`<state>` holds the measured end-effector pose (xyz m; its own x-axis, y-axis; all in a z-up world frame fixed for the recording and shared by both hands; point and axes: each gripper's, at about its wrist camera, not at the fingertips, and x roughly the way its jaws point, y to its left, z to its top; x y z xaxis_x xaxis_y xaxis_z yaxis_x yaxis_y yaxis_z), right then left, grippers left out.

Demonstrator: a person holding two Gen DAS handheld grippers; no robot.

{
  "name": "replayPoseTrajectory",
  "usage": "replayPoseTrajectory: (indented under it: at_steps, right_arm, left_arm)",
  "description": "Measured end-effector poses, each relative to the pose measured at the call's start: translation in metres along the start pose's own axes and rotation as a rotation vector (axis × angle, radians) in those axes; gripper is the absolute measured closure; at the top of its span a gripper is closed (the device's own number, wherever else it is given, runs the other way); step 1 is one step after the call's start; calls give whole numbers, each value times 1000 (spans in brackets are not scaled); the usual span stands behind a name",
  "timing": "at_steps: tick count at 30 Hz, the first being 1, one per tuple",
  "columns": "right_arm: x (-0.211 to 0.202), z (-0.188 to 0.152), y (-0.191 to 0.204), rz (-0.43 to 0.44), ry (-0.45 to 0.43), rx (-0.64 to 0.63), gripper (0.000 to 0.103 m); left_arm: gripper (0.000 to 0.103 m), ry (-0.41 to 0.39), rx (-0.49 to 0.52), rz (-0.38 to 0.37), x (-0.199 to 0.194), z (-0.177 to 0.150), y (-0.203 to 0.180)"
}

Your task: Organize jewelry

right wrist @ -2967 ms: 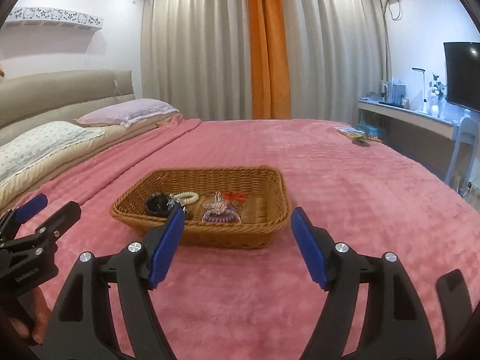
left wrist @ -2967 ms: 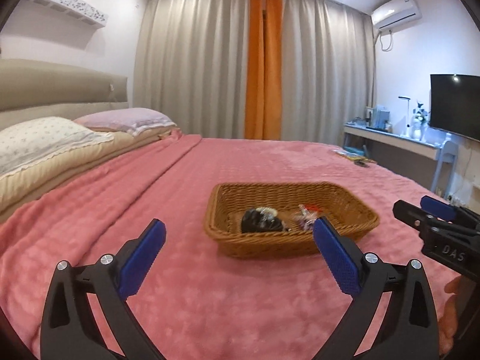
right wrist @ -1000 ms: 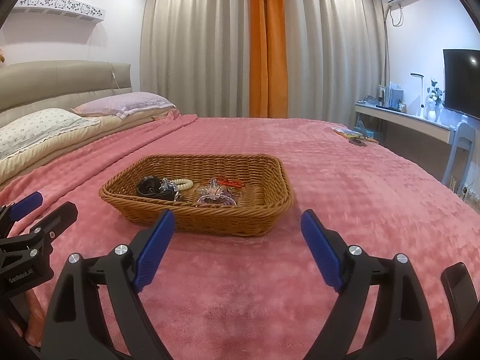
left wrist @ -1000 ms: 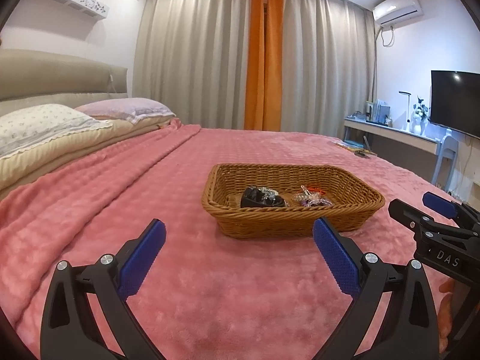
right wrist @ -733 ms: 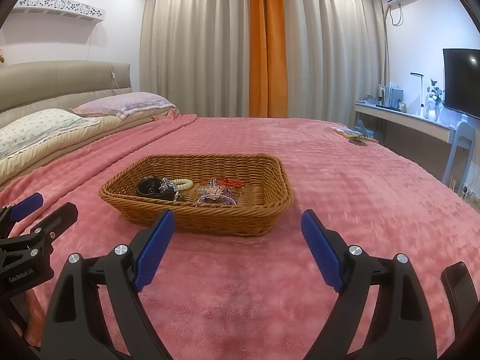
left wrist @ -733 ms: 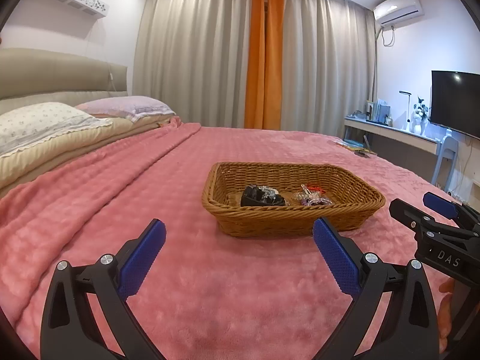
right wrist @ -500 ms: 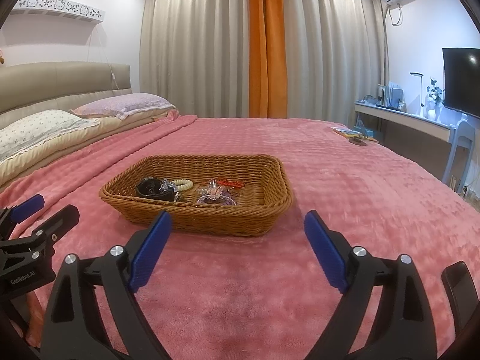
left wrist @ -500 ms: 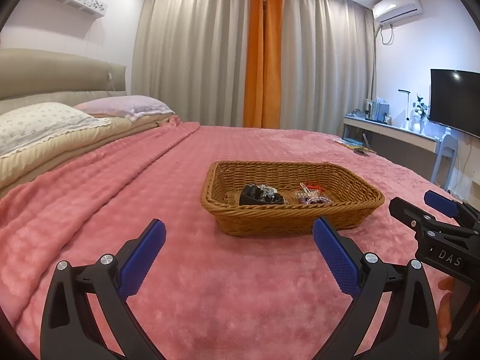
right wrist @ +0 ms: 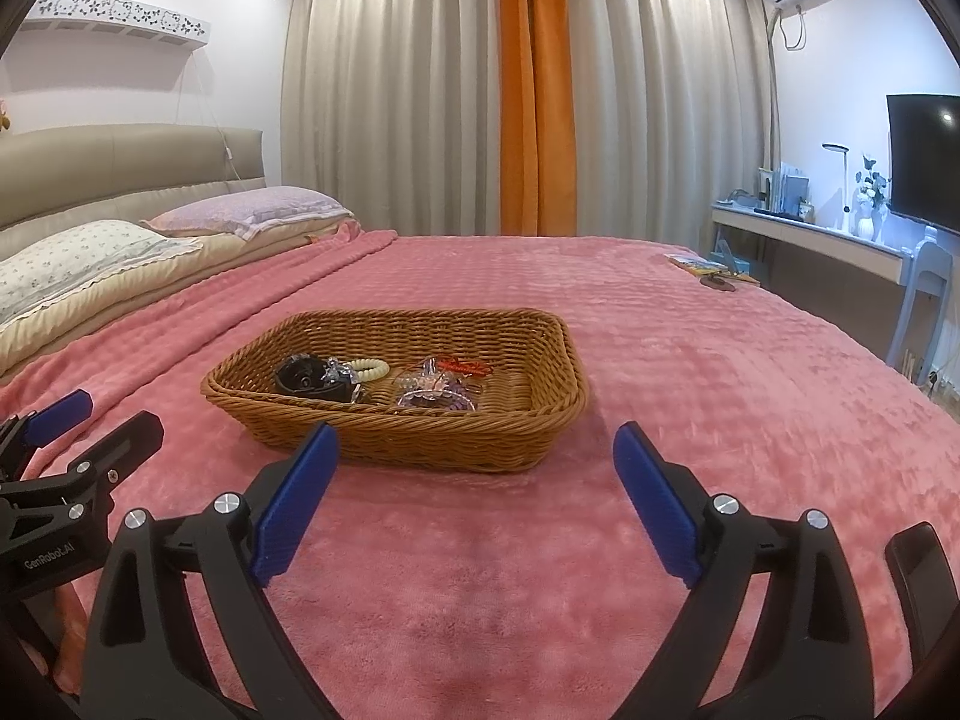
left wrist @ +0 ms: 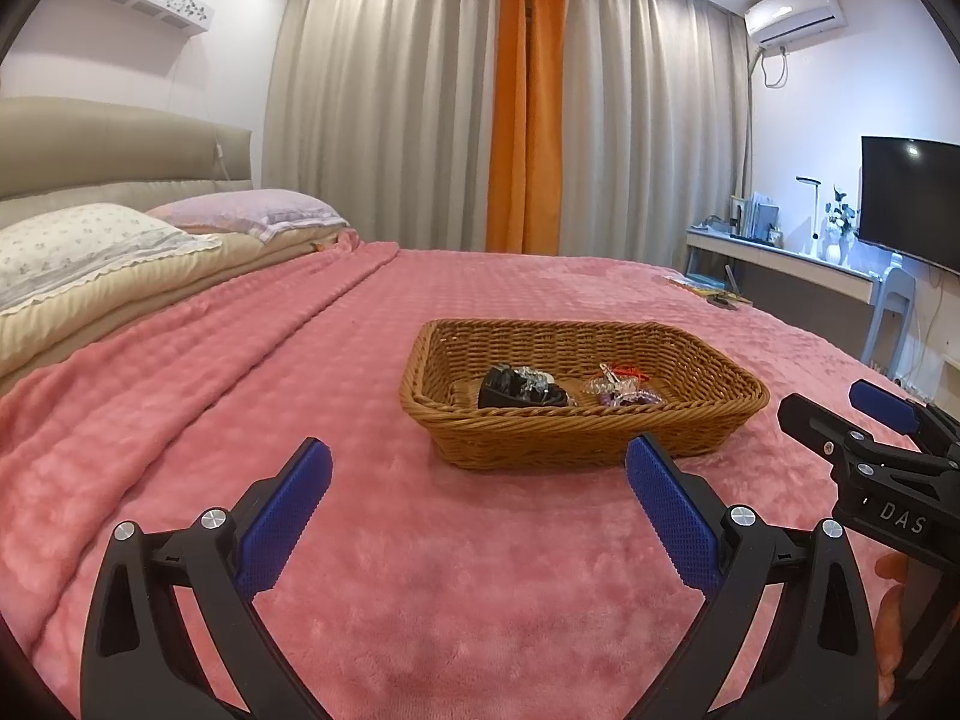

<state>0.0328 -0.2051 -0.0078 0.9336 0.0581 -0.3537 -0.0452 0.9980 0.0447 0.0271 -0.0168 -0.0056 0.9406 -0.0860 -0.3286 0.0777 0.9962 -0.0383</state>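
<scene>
Holding both tongs low over the bed point(left wrist: 420, 570), short of the basket point(left wrist: 576, 447). Change over the last few seconds: my view has dropped and levelled out. Three seconds back I looked down into the basket; now I see it nearly side-on, near wall hiding most of the floor. In the last half second almost nothing has shifted; the basket sits in the same place, so I've settled. Left tongs point(left wrist: 477, 495) are spread wide, nothing between the blue pads. Right tongs point(right wrist: 474, 483) same: wide open, empty, a touch wider than a second ago. Each shows at the edge of the other's camera, so they're side by side, both clear of the basket. Jewelry is all inside the basket: a dark bundle point(right wrist: 309, 383) at the left, a cream bead bracelet point(right wrist: 369, 369) touching it, a clear crystal piece point(right wrist: 432, 396) in the middle, a red string point(right wrist: 465, 366) just behind that. Can't see any jewelry lying loose on the bed. What that means: the pieces sit together in the basket, which fits either everything already gathered in and me backing off, or a pile waiting to be sorted out. One frame doesn't settle which. Pieces are small and bunched; the bundle and bracelet look tangled enough to lift together.
</scene>
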Motion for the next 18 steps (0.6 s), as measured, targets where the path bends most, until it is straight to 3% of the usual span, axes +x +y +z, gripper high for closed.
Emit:
replayPoseTrajectory:
  at_steps: [18]
  right_arm:
    - [-1,0,1,2,4,3,14]
  left_arm:
    - [8,2,0,2,0,1,0]
